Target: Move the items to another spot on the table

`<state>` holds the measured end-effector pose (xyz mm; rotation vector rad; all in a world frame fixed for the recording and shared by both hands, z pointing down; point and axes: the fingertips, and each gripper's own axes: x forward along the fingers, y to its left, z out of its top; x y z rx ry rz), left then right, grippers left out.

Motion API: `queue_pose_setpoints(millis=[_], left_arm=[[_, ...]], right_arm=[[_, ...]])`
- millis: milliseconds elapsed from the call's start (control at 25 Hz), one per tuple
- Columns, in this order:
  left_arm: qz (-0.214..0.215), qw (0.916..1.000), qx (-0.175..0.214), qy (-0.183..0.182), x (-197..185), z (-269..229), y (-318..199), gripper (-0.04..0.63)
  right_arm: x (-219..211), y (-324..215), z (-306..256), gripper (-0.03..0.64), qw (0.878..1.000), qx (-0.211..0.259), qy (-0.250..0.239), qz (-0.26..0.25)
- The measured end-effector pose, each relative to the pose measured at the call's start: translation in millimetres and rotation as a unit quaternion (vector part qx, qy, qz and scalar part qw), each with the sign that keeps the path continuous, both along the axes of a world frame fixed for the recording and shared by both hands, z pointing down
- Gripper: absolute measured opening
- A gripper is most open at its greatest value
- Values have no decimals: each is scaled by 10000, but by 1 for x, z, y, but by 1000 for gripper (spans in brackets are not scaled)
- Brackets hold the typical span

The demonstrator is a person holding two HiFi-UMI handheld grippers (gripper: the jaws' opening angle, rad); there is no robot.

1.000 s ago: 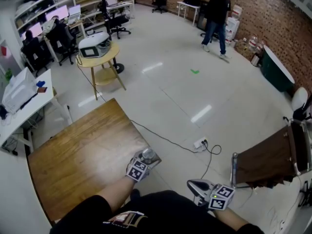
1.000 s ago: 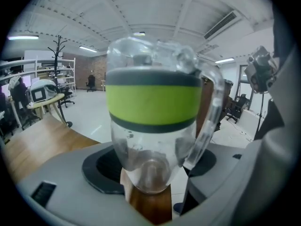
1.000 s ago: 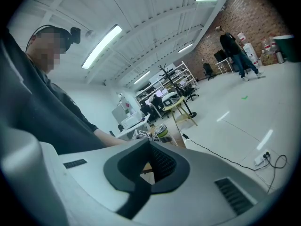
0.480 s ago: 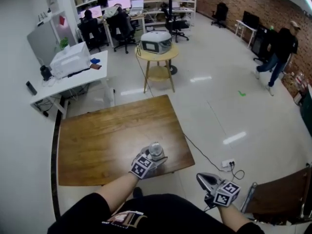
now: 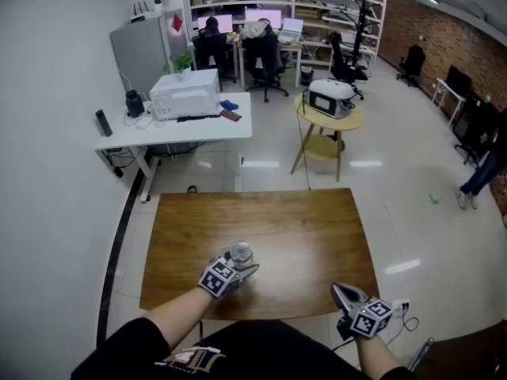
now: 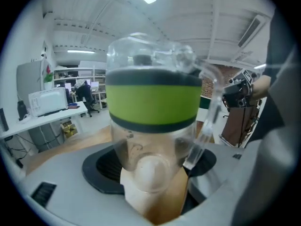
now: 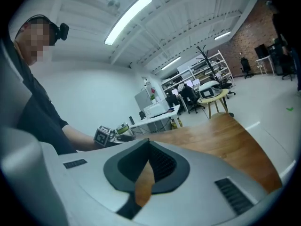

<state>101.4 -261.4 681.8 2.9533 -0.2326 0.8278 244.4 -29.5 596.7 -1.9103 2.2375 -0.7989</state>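
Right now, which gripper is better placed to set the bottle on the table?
Left. The left gripper grips the green-banded clear bottle above the wooden table; the right gripper is shut and empty at the table's near edge.

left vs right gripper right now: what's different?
Load: the left gripper grips a clear plastic jar with a green band; the right gripper holds nothing.
Jaws: the left gripper's stand wide apart on the jar; the right gripper's are closed together.
Position: the left gripper is over the brown wooden table; the right gripper sits at its near edge.
Shared: both are grey with black pads and carry a marker cube.
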Motion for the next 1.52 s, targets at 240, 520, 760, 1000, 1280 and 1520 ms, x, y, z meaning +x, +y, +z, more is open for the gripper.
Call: queue_pose_setpoints(millis=[240, 520, 760, 1000, 1280, 1520], left_arm=[[-981, 9951, -10, -93, -81, 6, -108, 344], [-2048, 9788, -39, 24, -142, 7, -204, 344], [-2383, 9711, -75, 60, -197, 24, -274, 344], [-2491, 9684, -98, -105, -225, 68, -345, 344], [-2664, 9638, -33, 81, -214, 89, -419, 344], [-2726, 9616, 234, 217, -202, 104, -446, 344]], right_arm=[[-55, -87, -10, -12, 9970, 21, 62, -776], [-114, -178, -9, -12, 9788, -76, 17, -2048], [-196, -258, -3, -12, 9624, -175, 514, -2660], [-269, -314, 12, -12, 9608, -392, 101, -2742], [-272, -342, 21, -12, 9647, -705, 52, -2537], [-250, -336, 60, -12, 9650, -876, -9, -2471]])
